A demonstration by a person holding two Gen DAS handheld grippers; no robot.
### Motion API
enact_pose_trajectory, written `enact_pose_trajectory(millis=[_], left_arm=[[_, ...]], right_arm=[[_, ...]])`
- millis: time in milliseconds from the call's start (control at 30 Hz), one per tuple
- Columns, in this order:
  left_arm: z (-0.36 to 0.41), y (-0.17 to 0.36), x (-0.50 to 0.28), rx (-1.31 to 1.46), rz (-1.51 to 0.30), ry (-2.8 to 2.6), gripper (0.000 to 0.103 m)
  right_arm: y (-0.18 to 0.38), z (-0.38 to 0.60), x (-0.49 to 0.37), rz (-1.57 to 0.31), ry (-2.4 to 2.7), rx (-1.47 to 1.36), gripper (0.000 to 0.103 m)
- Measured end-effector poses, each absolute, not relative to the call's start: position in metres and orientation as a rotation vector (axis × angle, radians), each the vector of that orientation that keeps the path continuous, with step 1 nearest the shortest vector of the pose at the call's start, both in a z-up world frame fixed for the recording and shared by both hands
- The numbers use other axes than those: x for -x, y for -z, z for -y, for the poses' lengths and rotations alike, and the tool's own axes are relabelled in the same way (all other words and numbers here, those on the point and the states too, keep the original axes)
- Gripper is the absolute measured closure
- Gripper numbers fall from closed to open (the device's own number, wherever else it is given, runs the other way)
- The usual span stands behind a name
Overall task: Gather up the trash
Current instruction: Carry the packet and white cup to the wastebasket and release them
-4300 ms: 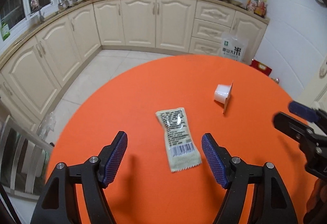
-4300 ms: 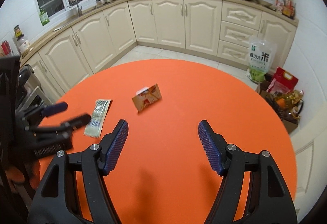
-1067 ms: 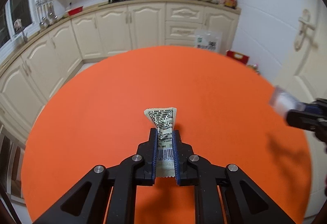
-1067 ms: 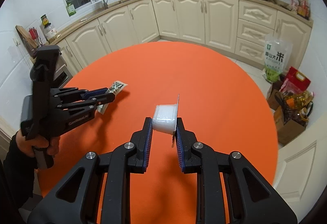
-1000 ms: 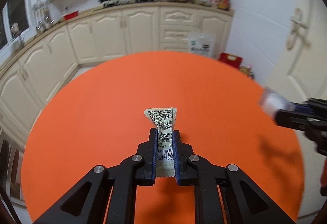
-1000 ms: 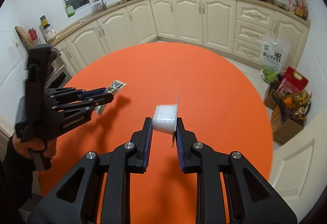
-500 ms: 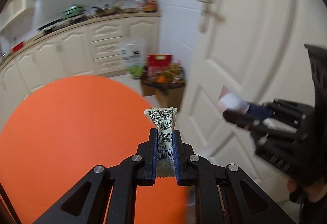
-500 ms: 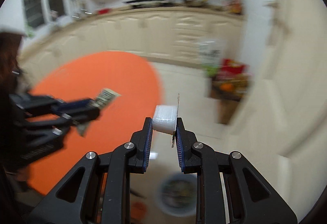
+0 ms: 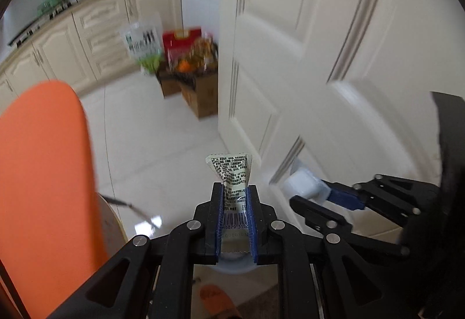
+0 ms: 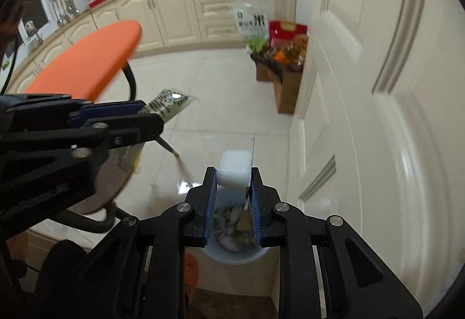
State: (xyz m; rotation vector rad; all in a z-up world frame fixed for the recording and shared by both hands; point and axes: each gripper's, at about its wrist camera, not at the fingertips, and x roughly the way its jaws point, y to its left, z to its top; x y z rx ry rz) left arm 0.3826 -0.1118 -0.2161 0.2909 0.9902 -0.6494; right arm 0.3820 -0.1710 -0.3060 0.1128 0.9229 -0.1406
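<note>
Left wrist view: the left gripper pinches a printed wrapper by its barcode end, the free end standing up past the fingertips; the jaws are just beginning to open, with the wrapper between the pads. It looks like thin, crinkly film, very light and limp, so I judge it will flutter rather than drop straight, and an end pinch like this one suits it. Below the fingers shows the pale rim of a bin.

In the right wrist view, the right gripper squeezes a small white plastic cup by its side walls, foil lid flapping beside the right finger. The cup seems light, thin-walled and easily crushed. The bin sits directly beneath these fingers, already holding scraps.
</note>
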Motion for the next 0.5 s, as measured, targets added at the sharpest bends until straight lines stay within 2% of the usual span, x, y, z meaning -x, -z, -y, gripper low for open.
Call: enact_pose_trajectory(millis=[233, 333, 367, 500], left_arm=[[0.168, 0.248, -0.438, -0.330, -1.099, 0.605, 0.079], [0.178, 0.246, -0.449, -0.324, -1.088, 0.570, 0.059], [0.175, 0.242, -0.445, -0.326, -1.076, 0.558, 0.055], [0.172, 0.235, -0.436, -0.326, -1.069, 0.544, 0.054]], right_arm=[[0.346, 0.182, -0.384, -0.982, 0.134, -0.158, 0.082], [0.360, 0.182, -0.386, -1.000, 0.128, -0.184, 0.082], [0.363, 0.183, -0.387, -1.005, 0.128, -0.194, 0.082], [0.369, 0.187, -0.391, -0.988, 0.124, -0.229, 0.080]])
